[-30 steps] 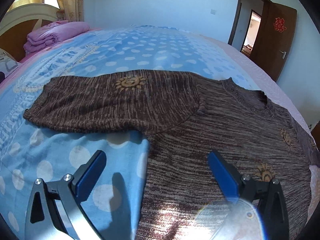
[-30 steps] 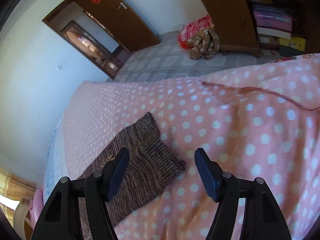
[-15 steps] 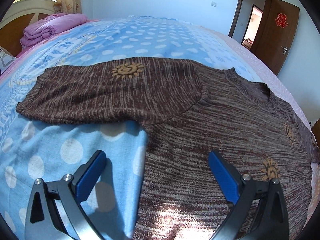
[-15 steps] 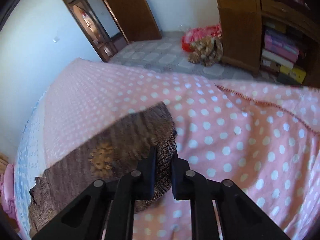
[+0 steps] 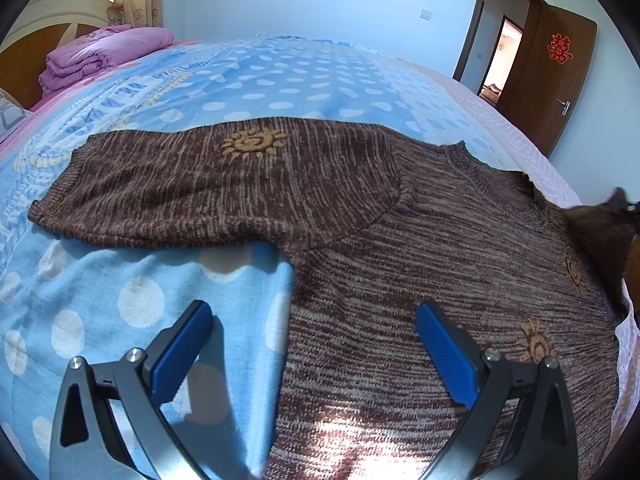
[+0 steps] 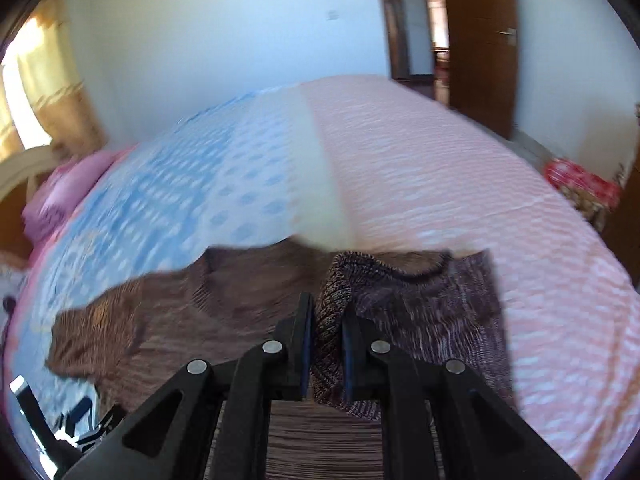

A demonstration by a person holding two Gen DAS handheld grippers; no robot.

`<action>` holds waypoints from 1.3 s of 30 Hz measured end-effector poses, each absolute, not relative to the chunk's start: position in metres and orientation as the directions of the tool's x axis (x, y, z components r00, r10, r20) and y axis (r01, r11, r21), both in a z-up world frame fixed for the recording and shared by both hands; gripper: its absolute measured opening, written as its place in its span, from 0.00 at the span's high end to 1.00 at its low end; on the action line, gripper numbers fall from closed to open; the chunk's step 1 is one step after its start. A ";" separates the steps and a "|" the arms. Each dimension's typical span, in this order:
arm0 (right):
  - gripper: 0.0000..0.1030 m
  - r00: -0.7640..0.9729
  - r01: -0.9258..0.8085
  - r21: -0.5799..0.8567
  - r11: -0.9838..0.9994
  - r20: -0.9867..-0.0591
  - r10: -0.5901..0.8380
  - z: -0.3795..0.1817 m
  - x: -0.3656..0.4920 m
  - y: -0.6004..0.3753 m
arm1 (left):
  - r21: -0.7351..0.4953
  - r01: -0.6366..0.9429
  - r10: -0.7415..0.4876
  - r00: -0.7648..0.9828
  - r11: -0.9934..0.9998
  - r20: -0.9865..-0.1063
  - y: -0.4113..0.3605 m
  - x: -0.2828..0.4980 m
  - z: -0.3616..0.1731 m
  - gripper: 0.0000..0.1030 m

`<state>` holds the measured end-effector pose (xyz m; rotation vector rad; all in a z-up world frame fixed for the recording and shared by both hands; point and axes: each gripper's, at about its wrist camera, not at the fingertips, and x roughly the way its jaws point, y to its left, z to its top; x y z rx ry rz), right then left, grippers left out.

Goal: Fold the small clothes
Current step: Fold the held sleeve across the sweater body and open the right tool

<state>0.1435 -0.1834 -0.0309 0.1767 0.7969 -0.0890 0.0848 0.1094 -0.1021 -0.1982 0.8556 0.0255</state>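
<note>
A small brown knit sweater [image 5: 420,248] with orange sun motifs lies flat on the bed, its left sleeve [image 5: 208,192] stretched out to the left. My left gripper [image 5: 316,352] is open and empty, hovering over the sweater's lower left edge. My right gripper [image 6: 326,344] is shut on the cuff of the right sleeve [image 6: 332,312] and holds it lifted over the sweater body [image 6: 224,312]. The lifted sleeve and right gripper show at the right edge of the left wrist view [image 5: 600,224].
The bed has a blue dotted blanket [image 5: 280,80] and a pink dotted cover [image 6: 440,168]. Folded pink bedding [image 5: 100,56] lies by the headboard. A brown door [image 5: 552,72] stands open at the far right. A red bundle [image 6: 580,188] lies on the floor.
My right gripper has lifted the sleeve cuff it closed on and swung it over the sweater body. The left gripper has stayed open and drifted slightly.
</note>
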 end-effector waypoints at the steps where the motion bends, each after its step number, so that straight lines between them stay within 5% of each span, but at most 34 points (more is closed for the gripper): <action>1: 0.89 0.685 0.118 0.129 0.985 -0.729 0.013 -0.043 0.146 -0.164 | -0.168 -0.100 -0.061 0.659 0.981 -0.750 0.110 0.084 -0.102 0.00; 8: 0.81 0.641 0.048 0.097 0.994 -0.766 0.044 -0.107 0.148 -0.108 | -0.191 -0.093 -0.080 0.669 0.977 -0.739 0.111 0.084 -0.102 0.00; 10: 0.51 0.622 0.017 0.148 0.989 -0.776 0.106 -0.113 0.146 -0.110 | -0.196 -0.092 -0.084 0.671 0.976 -0.737 0.111 0.084 -0.102 0.00; 12: 0.40 0.631 -0.030 0.212 0.977 -0.754 0.184 -0.102 0.139 -0.117 | -0.198 -0.092 -0.086 0.671 0.976 -0.736 0.111 0.085 -0.102 0.00; 17: 0.40 0.800 0.107 0.274 0.956 -0.594 0.080 -0.056 0.105 -0.178 | -0.196 -0.092 -0.085 0.672 0.976 -0.736 0.112 0.085 -0.101 0.00; 18: 0.47 0.796 0.158 0.256 0.954 -0.604 0.031 -0.052 0.105 -0.192 | -0.196 -0.092 -0.084 0.672 0.976 -0.736 0.112 0.085 -0.101 0.00; 19: 0.63 0.788 0.164 0.251 0.954 -0.615 0.026 -0.052 0.107 -0.199 | -0.196 -0.092 -0.085 0.671 0.976 -0.736 0.112 0.085 -0.101 0.00; 21: 0.73 0.753 0.151 0.229 0.962 -0.657 0.038 -0.059 0.115 -0.202 | -0.195 -0.092 -0.083 0.672 0.976 -0.736 0.112 0.085 -0.102 0.00; 29: 0.72 0.612 0.015 0.225 0.974 -0.773 0.169 -0.118 0.166 -0.134 | -0.196 -0.092 -0.084 0.674 0.976 -0.734 0.112 0.084 -0.101 0.00; 31: 0.70 0.633 -0.014 0.108 0.994 -0.769 0.092 -0.119 0.170 -0.112 | -0.192 -0.092 -0.082 0.673 0.977 -0.736 0.111 0.085 -0.101 0.00; 34: 0.70 0.641 -0.060 0.130 0.990 -0.755 0.138 -0.102 0.162 -0.115 | -0.190 -0.091 -0.081 0.672 0.977 -0.736 0.110 0.085 -0.101 0.00; 39: 0.70 0.730 0.094 0.093 0.991 -0.684 -0.005 -0.067 0.111 -0.180 | -0.193 -0.091 -0.083 0.674 0.977 -0.734 0.109 0.086 -0.102 0.00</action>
